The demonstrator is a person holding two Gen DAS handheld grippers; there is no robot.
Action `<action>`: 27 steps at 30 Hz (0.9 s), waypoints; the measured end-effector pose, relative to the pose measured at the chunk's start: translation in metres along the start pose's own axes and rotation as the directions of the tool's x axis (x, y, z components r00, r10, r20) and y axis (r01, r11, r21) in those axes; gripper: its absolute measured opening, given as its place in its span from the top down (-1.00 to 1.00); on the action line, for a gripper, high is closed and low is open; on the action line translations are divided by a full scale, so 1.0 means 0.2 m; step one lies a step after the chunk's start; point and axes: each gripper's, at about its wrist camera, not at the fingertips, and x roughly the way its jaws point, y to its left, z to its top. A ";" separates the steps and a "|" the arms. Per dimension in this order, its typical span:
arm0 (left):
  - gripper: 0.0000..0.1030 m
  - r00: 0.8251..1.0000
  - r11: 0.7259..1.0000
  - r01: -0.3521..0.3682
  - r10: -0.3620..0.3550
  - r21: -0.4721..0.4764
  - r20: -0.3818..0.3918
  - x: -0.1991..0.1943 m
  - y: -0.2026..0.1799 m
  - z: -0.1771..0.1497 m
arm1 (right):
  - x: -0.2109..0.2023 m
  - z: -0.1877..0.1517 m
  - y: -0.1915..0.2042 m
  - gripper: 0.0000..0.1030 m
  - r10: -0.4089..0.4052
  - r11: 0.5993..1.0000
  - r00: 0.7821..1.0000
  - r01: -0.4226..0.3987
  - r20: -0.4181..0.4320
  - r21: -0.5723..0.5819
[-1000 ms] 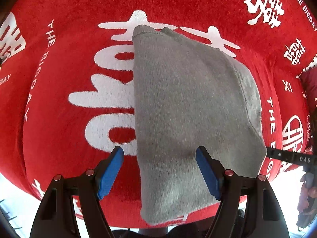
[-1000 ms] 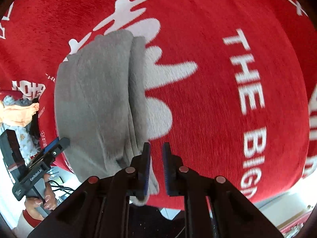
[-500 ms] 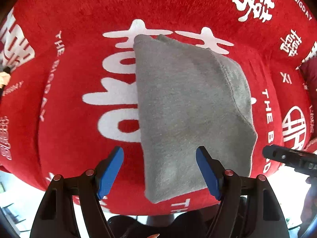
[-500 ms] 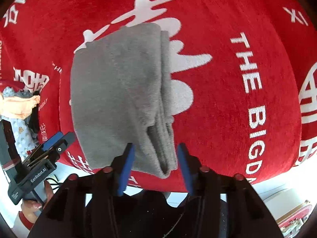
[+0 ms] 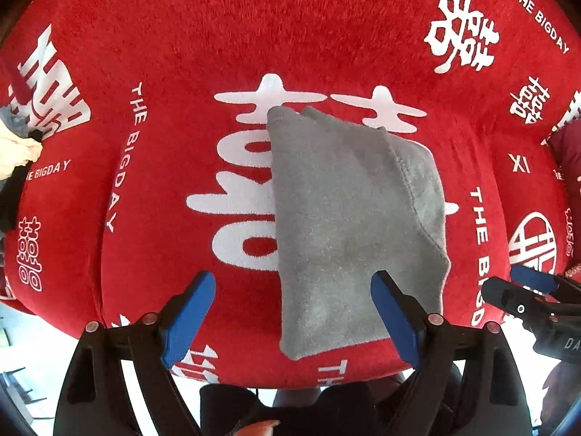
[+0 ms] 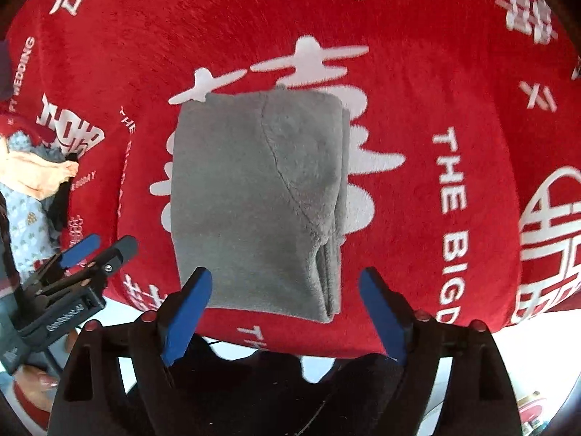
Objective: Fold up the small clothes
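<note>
My left hand-held gripper (image 5: 290,312) and right hand-held gripper (image 6: 287,310) both hang over the folded grey garment (image 6: 254,200), jaws opening wide with nothing pressed between them. The garment lies flat on the red blanket (image 6: 417,54) over the big white character, its long axis running away from me. Its layered edge sits nearer my right hand-held gripper.

I see a soft gray piece of clothing (image 5: 348,225), folded into a neat flat bundle, lying still on the red cloth (image 5: 290,36) with white letters.

The folded garment (image 6: 254,200) is laid on the printed blanket (image 6: 417,54). A heap of clothes (image 6: 29,181) is seen well apart, at its left.
</note>
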 end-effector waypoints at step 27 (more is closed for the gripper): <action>-0.71 0.999 1.000 -0.011 0.012 0.029 -0.032 -0.21 0.01 -0.07 | -0.19 -0.02 0.16 -0.68 -0.132 0.990 0.991 0.132 0.007 -0.039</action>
